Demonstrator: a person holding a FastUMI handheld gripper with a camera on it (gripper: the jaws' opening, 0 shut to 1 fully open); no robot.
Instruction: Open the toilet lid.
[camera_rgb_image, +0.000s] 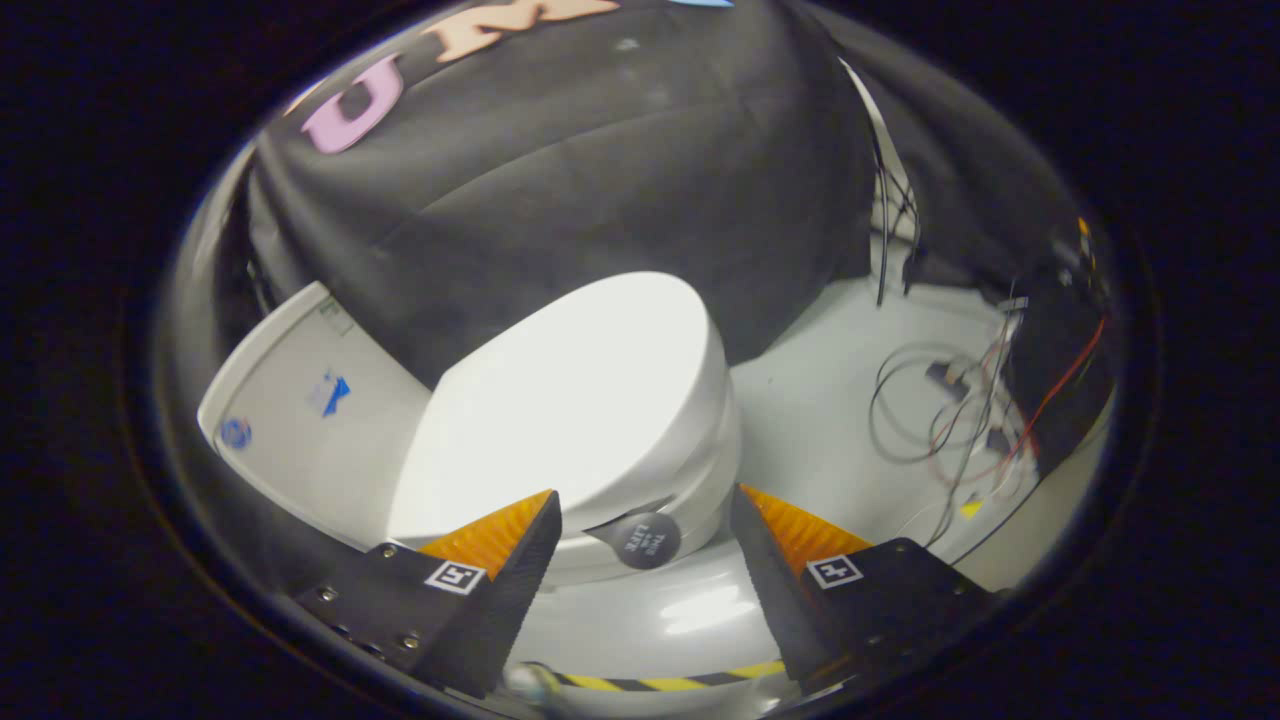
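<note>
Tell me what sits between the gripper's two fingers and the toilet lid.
In the gripper view, a round grey tab hanging at the front edge of the closed toilet lid sits in the gap of the open gripper, just ahead of its fingertips; nothing else intervenes.

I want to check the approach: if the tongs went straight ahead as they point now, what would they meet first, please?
Most likely the round grey tab at the front edge of the closed toilet lid; it sits between the open tongs, slightly ahead, though depth is hard to judge.
</note>
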